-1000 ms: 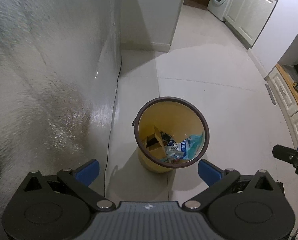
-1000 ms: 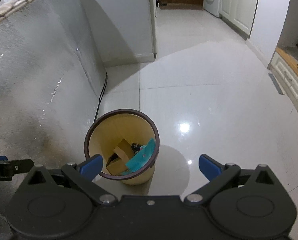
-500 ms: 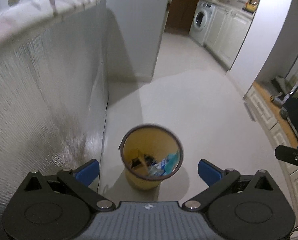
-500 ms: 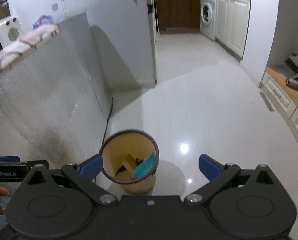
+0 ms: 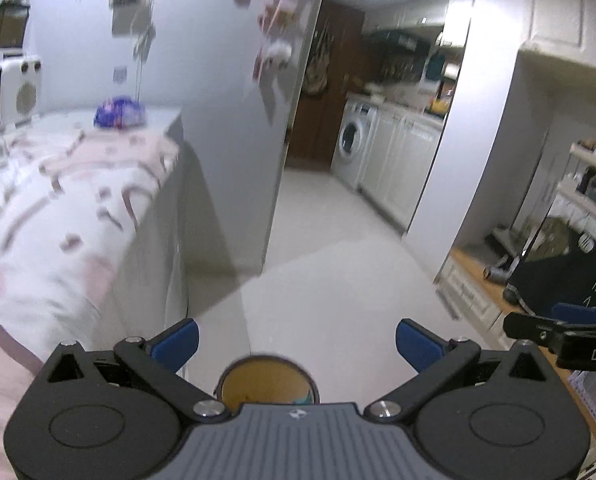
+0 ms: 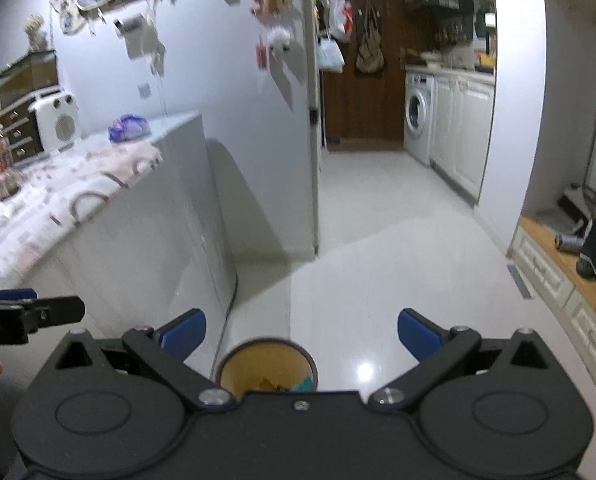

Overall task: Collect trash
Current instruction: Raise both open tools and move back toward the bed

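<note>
A yellow trash bin [image 5: 263, 378] with a dark rim stands on the floor, low in the left wrist view and partly hidden behind the gripper body. It also shows in the right wrist view [image 6: 265, 368] with brown and teal trash inside. My left gripper [image 5: 295, 338] is open and empty, high above the bin. My right gripper [image 6: 302, 332] is open and empty too. Each gripper shows at the edge of the other's view.
A counter with a patterned cloth [image 5: 61, 200] runs along the left, with a purple bag [image 6: 129, 128] and a white appliance [image 6: 55, 124] on it. A grey fridge [image 5: 233, 120] stands ahead. White cabinets and a washing machine [image 6: 418, 114] line the far right.
Both grippers have risen and tilted up. The bin has dropped to the bottom of both views, and the counter top and the far kitchen have come into sight.
</note>
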A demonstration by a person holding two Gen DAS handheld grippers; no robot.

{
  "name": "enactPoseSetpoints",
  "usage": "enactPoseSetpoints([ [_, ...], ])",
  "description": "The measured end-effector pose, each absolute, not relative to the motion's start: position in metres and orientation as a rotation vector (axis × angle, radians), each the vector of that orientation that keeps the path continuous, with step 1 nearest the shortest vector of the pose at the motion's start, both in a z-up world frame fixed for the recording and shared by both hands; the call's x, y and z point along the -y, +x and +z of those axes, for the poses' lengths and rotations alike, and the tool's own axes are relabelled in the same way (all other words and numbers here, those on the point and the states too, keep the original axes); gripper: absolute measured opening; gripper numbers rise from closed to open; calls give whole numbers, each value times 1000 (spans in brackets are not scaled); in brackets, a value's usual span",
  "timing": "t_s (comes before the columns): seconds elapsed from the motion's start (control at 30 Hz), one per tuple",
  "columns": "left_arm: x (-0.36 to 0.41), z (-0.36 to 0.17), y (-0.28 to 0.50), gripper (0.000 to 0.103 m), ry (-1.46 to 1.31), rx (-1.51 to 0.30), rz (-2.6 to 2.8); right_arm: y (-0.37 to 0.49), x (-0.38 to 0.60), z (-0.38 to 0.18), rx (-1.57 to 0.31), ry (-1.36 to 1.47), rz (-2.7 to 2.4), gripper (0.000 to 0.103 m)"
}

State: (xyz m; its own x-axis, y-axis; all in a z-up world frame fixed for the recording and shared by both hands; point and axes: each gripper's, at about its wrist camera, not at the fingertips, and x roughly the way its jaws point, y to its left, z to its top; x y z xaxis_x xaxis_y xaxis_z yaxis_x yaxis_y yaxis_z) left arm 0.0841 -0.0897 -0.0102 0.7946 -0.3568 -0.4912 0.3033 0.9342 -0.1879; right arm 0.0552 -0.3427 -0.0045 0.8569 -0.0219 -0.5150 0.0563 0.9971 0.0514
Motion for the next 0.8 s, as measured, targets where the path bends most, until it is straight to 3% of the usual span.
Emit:
enactPoseSetpoints([
  [0.4, 26, 61, 51, 103, -58, -394, -288, 25, 288, 63, -386, 16, 39, 103],
  [0.8, -81, 94, 73, 103, -4, -326, -152, 68, 209, 86, -324, 85, 126, 103],
])
